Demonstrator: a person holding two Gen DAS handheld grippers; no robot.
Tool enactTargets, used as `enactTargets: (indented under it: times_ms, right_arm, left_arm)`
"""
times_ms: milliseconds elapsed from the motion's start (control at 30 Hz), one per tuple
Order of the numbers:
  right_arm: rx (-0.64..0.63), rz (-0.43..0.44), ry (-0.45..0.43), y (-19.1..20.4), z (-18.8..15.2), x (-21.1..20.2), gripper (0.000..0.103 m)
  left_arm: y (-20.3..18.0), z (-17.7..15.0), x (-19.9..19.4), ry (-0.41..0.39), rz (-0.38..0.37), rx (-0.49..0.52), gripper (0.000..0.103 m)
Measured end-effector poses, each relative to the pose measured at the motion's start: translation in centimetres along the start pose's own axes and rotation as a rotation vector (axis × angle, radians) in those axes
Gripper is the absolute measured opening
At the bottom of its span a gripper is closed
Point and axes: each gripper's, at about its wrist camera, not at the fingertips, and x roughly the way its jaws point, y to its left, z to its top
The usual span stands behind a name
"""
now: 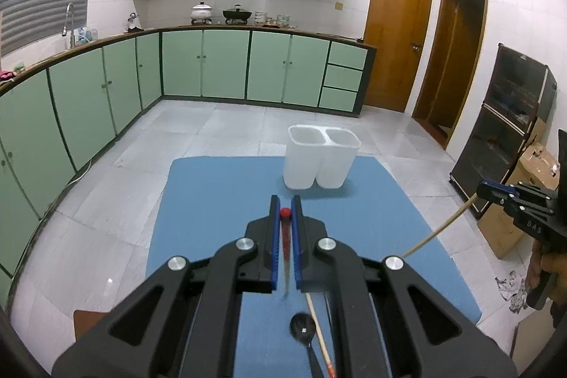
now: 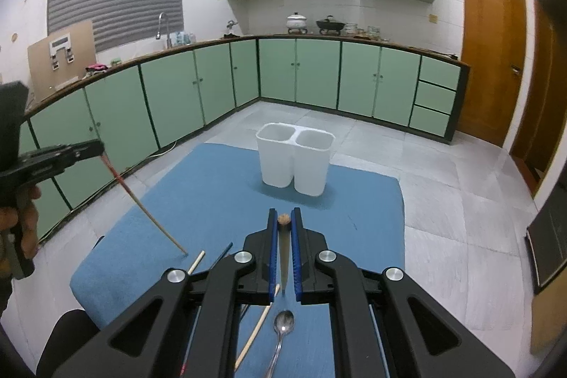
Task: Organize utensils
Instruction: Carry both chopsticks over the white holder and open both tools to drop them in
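My left gripper (image 1: 285, 205) is shut on a red-ended chopstick (image 1: 285, 236); in the right wrist view (image 2: 99, 147) the chopstick (image 2: 149, 215) slants down to the blue mat (image 2: 212, 186). My right gripper (image 2: 283, 216) is shut on a plain wooden chopstick (image 2: 283, 254); in the left wrist view (image 1: 485, 192) that chopstick (image 1: 439, 227) slants down toward the mat (image 1: 219, 201). A white two-compartment holder (image 2: 294, 162) stands upright at the mat's far side (image 1: 319, 158). On the mat lie a metal spoon (image 2: 281, 335), a loose chopstick (image 2: 255, 332) and a dark spoon (image 1: 304, 332).
Green cabinets (image 2: 170, 94) line the left and far walls. Wooden doors (image 2: 492, 52) are at the right. A dark glass-fronted cabinet (image 1: 503, 130) and cardboard boxes (image 1: 531, 165) stand at the right. Grey tile floor (image 2: 443, 193) surrounds the mat.
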Motion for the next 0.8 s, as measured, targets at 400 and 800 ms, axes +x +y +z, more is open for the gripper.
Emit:
enactTargets:
  times_ms: [400,800]
  right_arm:
    - [-0.061,0.01,0.013,-0.6,9.8,3.3,0.007]
    - [-0.007,-0.039,-0.131,-4.5,22.6,8.0,0.007]
  left_arm:
    - [-2.8,9.4,3.5,-0.084,-0.045,0.038,0.005]
    - [-6.6,20.3,9.3,-0.246,-0.035,0.06,0.005]
